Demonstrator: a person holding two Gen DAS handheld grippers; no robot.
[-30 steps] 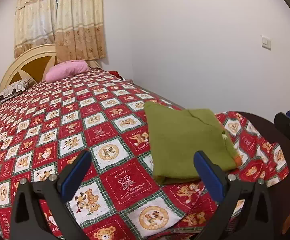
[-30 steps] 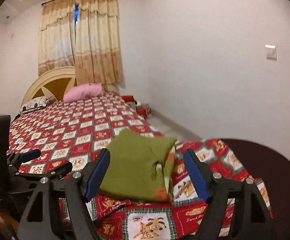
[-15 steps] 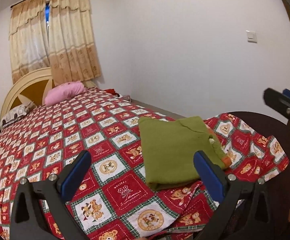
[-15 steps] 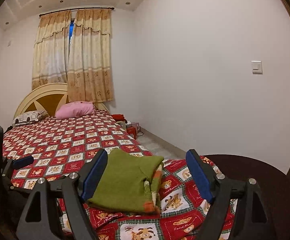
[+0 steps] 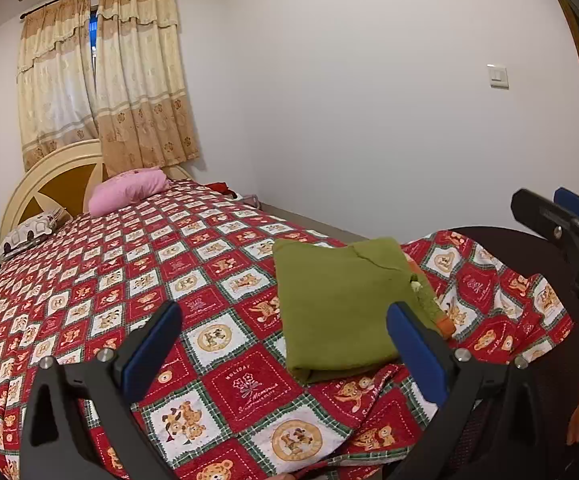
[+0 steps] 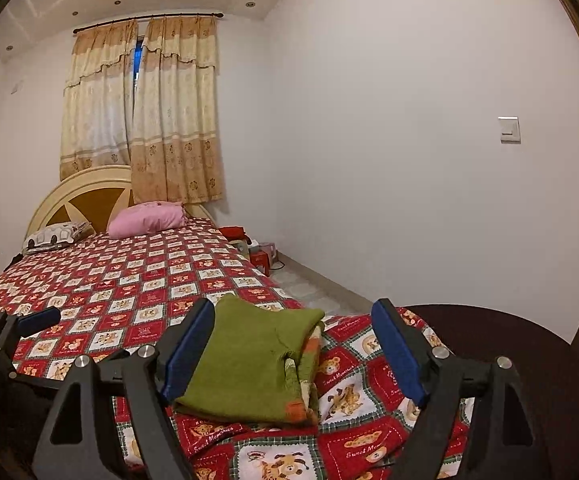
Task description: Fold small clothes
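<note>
Two views show one folded green garment (image 5: 345,304) lying on a bed's red patchwork bedspread (image 5: 129,264).

Left wrist view: the garment sits at centre right of the frame, near the bed's lower corner, with an orange trim at its right edge. The left gripper (image 5: 285,344) fills the bottom of the frame, its blue-padded fingers (image 5: 151,346) spread wide apart with nothing between them; the right pad overlaps the garment's lower right corner in the picture, but contact cannot be told. The right gripper (image 5: 561,216) juts in at the right edge. A pink pillow (image 5: 129,190) lies at upper left by the headboard.

Right wrist view: the garment (image 6: 249,360) lies low at centre, framed between the right gripper's (image 6: 293,344) fingers (image 6: 397,352), which are released and grasp nothing. The left gripper (image 6: 29,320) shows at the left edge.
</note>
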